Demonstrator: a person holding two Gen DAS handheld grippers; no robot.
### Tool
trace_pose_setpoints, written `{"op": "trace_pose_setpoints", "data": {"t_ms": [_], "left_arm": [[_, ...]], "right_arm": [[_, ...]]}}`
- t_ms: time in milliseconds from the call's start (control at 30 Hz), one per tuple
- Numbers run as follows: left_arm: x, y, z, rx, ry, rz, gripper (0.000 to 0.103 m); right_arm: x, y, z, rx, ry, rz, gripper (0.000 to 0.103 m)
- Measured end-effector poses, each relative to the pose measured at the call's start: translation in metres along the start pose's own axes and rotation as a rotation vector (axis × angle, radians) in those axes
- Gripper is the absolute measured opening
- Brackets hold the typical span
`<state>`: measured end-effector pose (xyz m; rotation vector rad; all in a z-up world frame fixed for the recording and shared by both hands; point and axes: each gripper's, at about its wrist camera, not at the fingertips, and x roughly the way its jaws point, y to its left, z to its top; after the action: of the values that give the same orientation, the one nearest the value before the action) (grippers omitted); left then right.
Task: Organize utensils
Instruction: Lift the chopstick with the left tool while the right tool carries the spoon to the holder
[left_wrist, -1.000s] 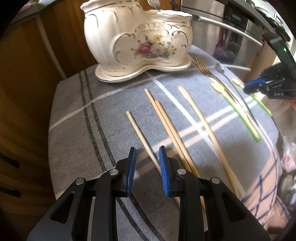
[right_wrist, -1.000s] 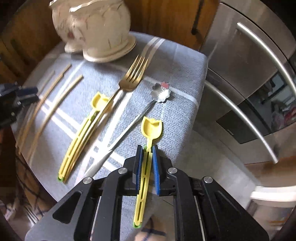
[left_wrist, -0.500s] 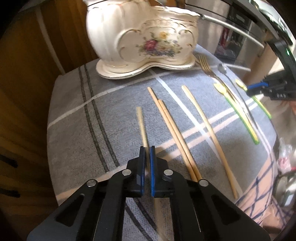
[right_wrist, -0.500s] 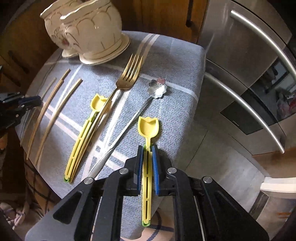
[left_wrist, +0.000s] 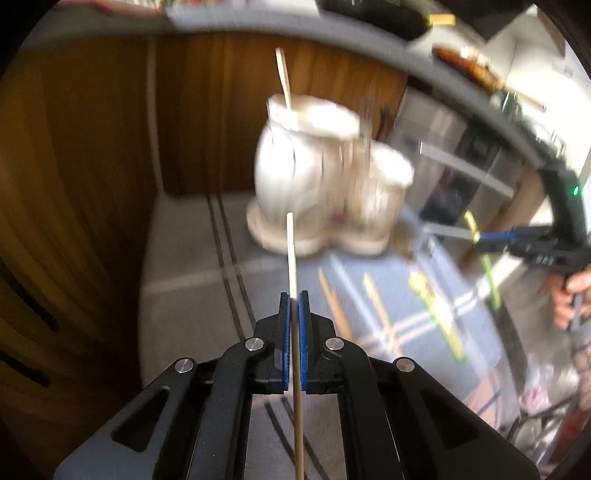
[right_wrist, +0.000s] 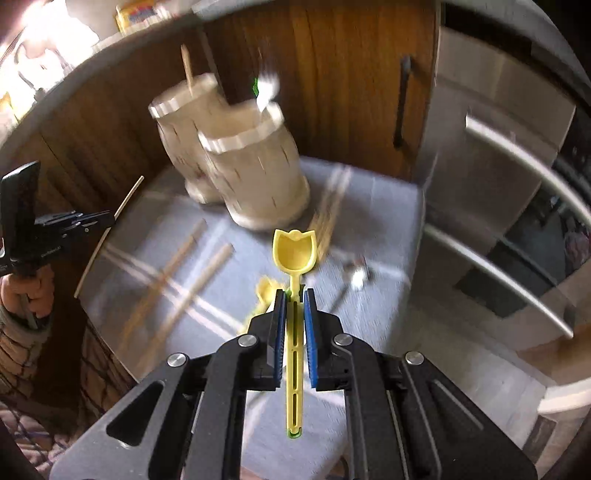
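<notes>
We see the left gripper (left_wrist: 293, 295) clamped on a single wooden chopstick (left_wrist: 291, 254), blue pads tight on both sides, stick running up past the fingertips and down out of frame. We see it lifted clear of the grey striped cloth (left_wrist: 184, 295). Behind it, blurred, stands the cream ceramic utensil holder (left_wrist: 317, 177) with another chopstick (left_wrist: 283, 79) poking from its taller compartment. More chopsticks (left_wrist: 336, 306) and a yellow utensil (left_wrist: 436, 310) lie on the cloth. At right, the right gripper (left_wrist: 480, 236) holds a yellow-green utensil (left_wrist: 487, 269) in the air, a hand (left_wrist: 572, 295) on its grip.
</notes>
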<state>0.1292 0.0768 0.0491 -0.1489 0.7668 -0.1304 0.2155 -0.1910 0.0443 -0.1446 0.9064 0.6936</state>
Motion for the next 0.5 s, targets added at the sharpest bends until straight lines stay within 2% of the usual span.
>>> {"op": "trace_pose_setpoints", "data": {"t_ms": [167, 300, 467, 500], "left_arm": [[-0.033, -0.006, 0.042, 0.012, -0.196, -0.019, 0.004], [-0.040, -0.011, 0.075, 0.010, -0.316, -0.045, 0.004], [-0.037, -0.017, 0.116, 0.006, -0.474, -0.015, 0.004], [-0.033, -0.017, 0.125, -0.002, -0.506, -0.032, 0.004]], "right_arm": [[-0.013, 0.013, 0.031, 0.010, -0.131, 0.036, 0.010], [-0.014, 0.022, 0.058, 0.035, -0.234, 0.064, 0.010], [-0.014, 0.028, 0.089, 0.042, -0.355, 0.049, 0.010], [-0.015, 0.027, 0.093, 0.044, -0.374, 0.053, 0.010]]}}
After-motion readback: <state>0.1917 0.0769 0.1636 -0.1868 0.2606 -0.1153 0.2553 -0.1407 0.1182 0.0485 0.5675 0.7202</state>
